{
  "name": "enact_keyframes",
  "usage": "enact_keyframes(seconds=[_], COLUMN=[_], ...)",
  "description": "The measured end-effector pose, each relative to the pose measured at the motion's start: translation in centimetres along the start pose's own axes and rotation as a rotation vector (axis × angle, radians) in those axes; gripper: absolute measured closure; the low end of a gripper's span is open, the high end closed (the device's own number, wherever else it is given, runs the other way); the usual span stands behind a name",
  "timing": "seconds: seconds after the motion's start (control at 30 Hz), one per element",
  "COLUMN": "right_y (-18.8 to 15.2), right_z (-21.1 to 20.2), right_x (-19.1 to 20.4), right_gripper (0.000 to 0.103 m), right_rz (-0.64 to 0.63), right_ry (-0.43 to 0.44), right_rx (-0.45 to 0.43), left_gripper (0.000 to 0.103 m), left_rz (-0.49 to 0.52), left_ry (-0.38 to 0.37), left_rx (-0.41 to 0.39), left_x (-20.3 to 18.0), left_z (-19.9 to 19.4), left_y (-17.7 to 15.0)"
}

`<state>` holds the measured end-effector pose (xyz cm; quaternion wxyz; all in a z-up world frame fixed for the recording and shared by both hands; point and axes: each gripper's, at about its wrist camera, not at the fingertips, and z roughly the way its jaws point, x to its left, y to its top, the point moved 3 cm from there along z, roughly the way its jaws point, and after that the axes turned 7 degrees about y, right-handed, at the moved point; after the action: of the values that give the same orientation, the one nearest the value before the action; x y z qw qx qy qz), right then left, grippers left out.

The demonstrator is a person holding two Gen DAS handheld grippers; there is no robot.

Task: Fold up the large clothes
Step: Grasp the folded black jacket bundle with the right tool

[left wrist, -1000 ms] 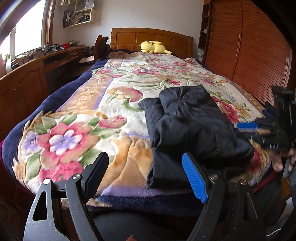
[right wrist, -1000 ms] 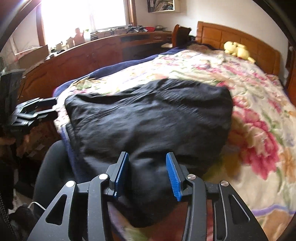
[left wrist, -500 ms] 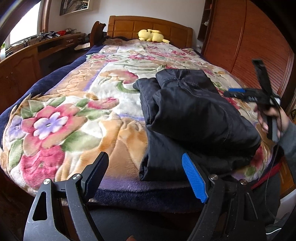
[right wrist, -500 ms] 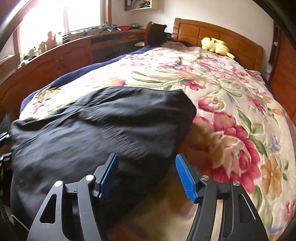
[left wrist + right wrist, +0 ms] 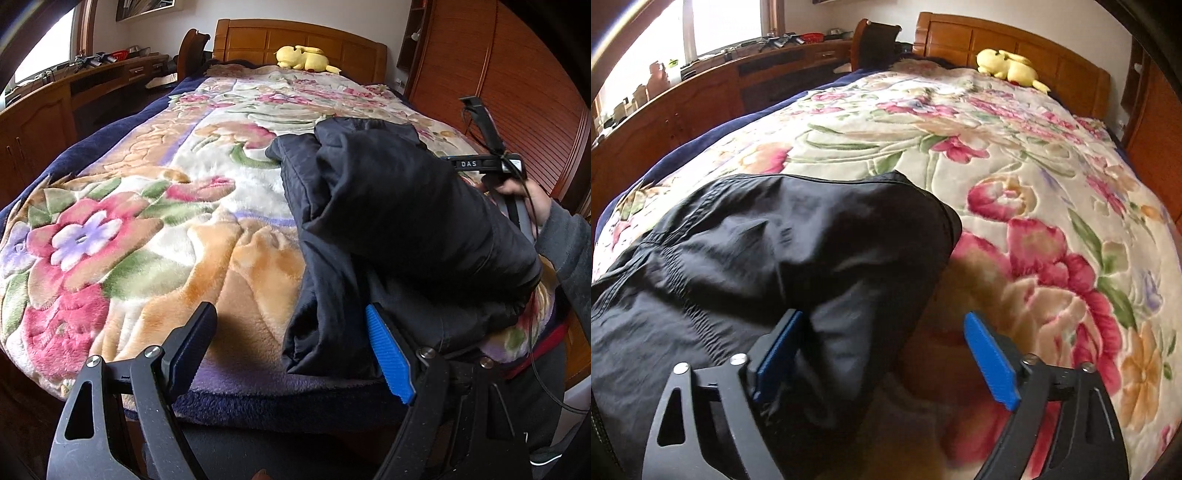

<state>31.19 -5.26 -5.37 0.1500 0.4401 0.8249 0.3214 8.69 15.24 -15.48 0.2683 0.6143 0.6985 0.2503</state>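
Observation:
A black padded jacket (image 5: 399, 221) lies folded in thick layers on the flowered blanket (image 5: 147, 221) near the foot of the bed. My left gripper (image 5: 291, 339) hangs open over the jacket's near left corner, its pads apart from the cloth. In the right wrist view the same jacket (image 5: 757, 258) fills the lower left. My right gripper (image 5: 882, 350) is opening wide at the jacket's right edge; cloth lies between its fingers, which do not press on it. A hand holds that right gripper (image 5: 491, 166) beyond the jacket in the left wrist view.
A yellow plush toy (image 5: 304, 59) rests by the wooden headboard (image 5: 295, 37). A long wooden desk (image 5: 701, 96) with clutter runs along the bed's left side. Slatted wardrobe doors (image 5: 524, 92) stand on the right. The person's grey sleeve (image 5: 569, 251) is at the right edge.
My right gripper has slid to the right along the jacket, and its jaws have spread from narrow to wide. My left gripper has sunk a little toward the bed and stays open.

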Motion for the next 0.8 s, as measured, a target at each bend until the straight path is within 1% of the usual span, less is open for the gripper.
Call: enact_keyframes(seconds=[0.13,0.4,0.6,0.7,0.77,0.8], right_y=[0.5,0.0,-0.2,-0.2,-0.2,-0.2], right_z=[1.9,3.7,5.0,5.8,6.2,6.3], right_x=[-1.0,-1.5,-2.4,-3.0,-3.1,-3.1], right_gripper=[0.004,0.001,0.001,0.002,0.004,0.008], right_rz=[0.020,0.064,0.143,0.169,0.181,0.185], right_ry=[0.012,0.041,0.124,0.164,0.185,0.199], right_rx=[0.018,0.040,0.067,0.080,0.083,0.083], left_gripper=[0.021,0.020,0.020,0.027,0.035,0.041], left_rz=[0.001,0.001,-0.021,-0.023,-0.023,-0.022], left_ry=[-0.001,-0.005,-0.031,-0.042,-0.061,-0.072], left_rx=[0.001,0.000,-0.009,-0.016,-0.021,-0.025], left_x=[0.0,-0.1,0.3,0.3,0.3,0.3], left_z=[0.1,0.0,-0.4,-0.7,-0.9,-1.1], left_y=[0.0,0.0,-0.1,-0.2,-0.2,-0.2])
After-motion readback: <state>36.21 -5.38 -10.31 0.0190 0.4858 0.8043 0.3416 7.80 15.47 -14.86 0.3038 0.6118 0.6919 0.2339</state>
